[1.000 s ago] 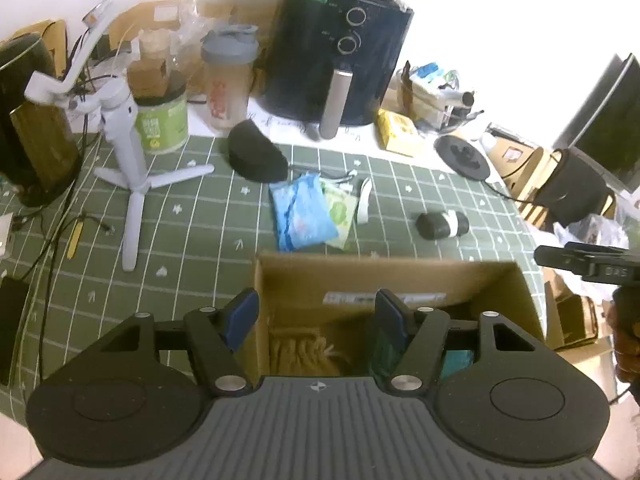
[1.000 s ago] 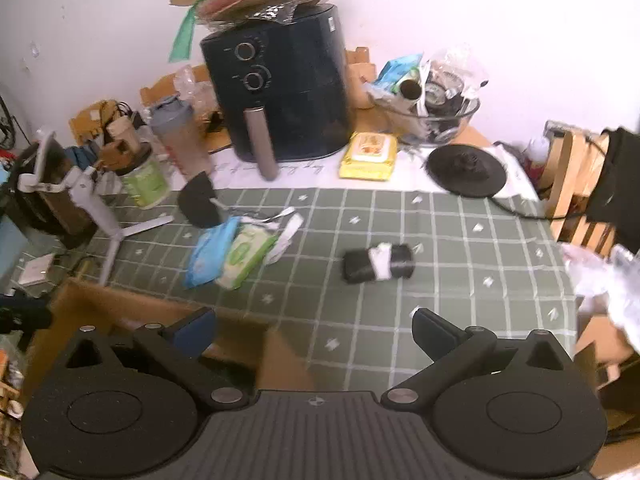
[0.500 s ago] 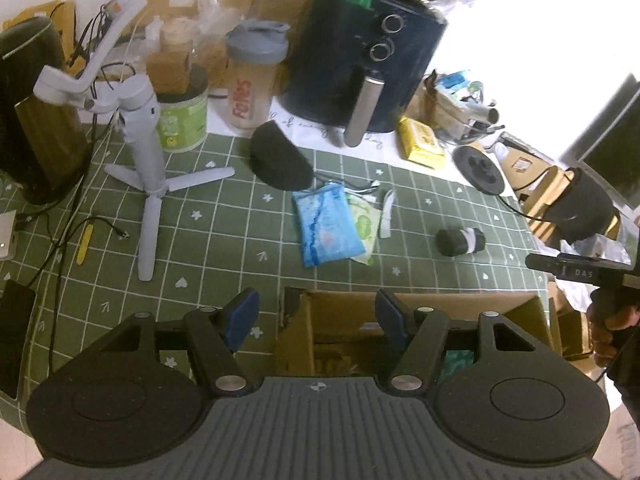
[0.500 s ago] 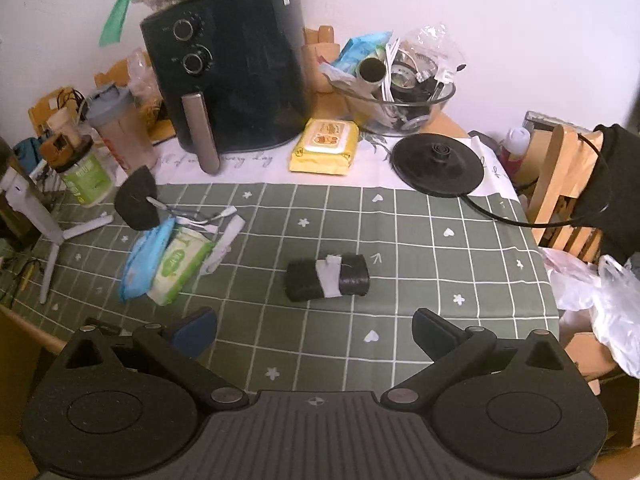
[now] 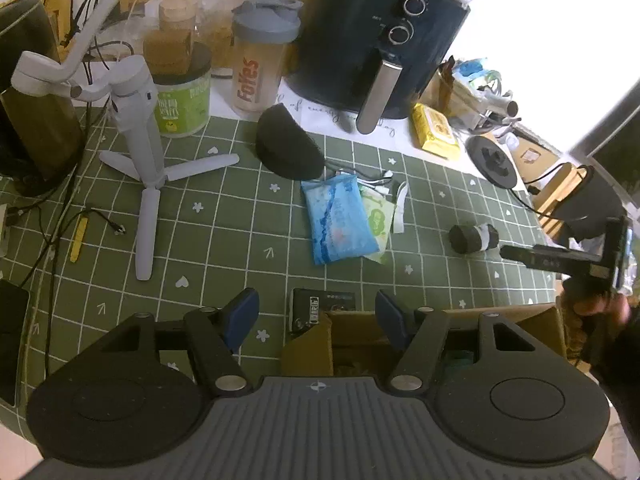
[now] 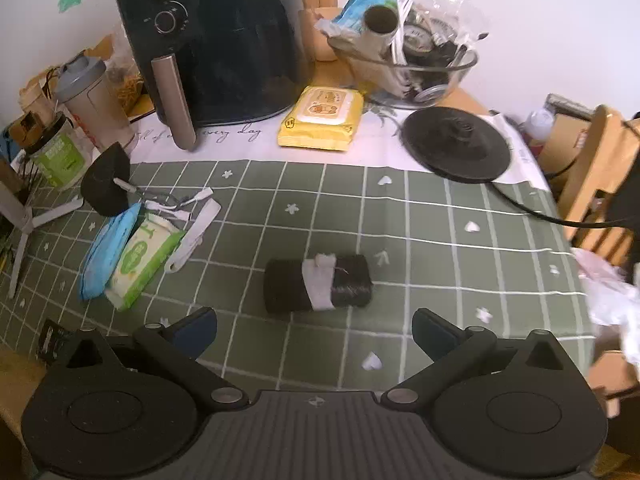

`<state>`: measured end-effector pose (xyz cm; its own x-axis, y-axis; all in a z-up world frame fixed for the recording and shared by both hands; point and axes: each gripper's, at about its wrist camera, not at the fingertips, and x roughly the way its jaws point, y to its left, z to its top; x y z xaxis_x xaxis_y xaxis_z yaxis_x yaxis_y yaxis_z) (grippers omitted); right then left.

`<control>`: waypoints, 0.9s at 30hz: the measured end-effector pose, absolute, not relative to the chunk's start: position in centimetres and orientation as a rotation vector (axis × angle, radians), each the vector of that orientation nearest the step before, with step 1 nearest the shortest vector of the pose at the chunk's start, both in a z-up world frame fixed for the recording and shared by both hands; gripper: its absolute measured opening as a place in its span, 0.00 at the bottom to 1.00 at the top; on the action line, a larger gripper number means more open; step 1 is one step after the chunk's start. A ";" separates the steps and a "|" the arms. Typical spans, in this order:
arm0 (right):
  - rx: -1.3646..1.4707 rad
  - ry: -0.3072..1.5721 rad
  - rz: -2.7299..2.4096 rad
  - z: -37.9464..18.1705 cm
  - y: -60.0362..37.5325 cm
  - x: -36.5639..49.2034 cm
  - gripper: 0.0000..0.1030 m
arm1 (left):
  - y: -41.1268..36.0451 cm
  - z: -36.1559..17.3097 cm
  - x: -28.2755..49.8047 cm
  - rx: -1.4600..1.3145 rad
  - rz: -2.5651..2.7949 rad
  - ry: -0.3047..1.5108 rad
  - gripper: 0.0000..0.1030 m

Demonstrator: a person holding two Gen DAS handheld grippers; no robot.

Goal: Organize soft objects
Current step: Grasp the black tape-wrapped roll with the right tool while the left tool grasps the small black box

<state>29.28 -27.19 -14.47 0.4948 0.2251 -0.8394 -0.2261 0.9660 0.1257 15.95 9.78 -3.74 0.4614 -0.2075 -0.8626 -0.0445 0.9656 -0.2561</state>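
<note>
Ahead of you: rolled bundle (image 6: 318, 284) on tablecloth (image 6: 420, 240) | to its left: two tissue packs (image 6: 132, 256) side by side | behind: air fryer (image 6: 216, 40), wipes pack (image 6: 322, 118) on its right

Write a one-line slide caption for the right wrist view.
Open right hand-held gripper poised above a black roll with a white band on the green checked tablecloth.

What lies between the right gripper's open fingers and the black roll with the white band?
Only bare green checked tablecloth; the right wrist view shows the right gripper apart from the black roll.
</note>
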 end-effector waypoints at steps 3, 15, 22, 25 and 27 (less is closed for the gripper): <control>-0.013 1.022 0.264 -15.7 -26.6 30.5 1.00 | 10.1 -4.2 16.5 -0.256 -0.096 1.114 0.62; -0.061 1.066 0.268 -20.7 -25.0 34.2 0.99 | 11.4 -5.5 20.0 -0.258 -0.081 1.229 0.67; -0.074 1.089 0.298 -21.2 -24.7 34.1 0.82 | 11.4 -8.5 22.7 -0.280 -0.104 1.369 0.74; -0.062 1.080 0.308 -20.5 -24.8 33.6 0.82 | 11.0 -9.7 23.9 -0.276 -0.131 1.429 0.74; -0.046 1.073 0.312 -19.8 -24.9 33.2 0.82 | 10.7 -10.3 24.8 -0.268 -0.137 1.473 0.75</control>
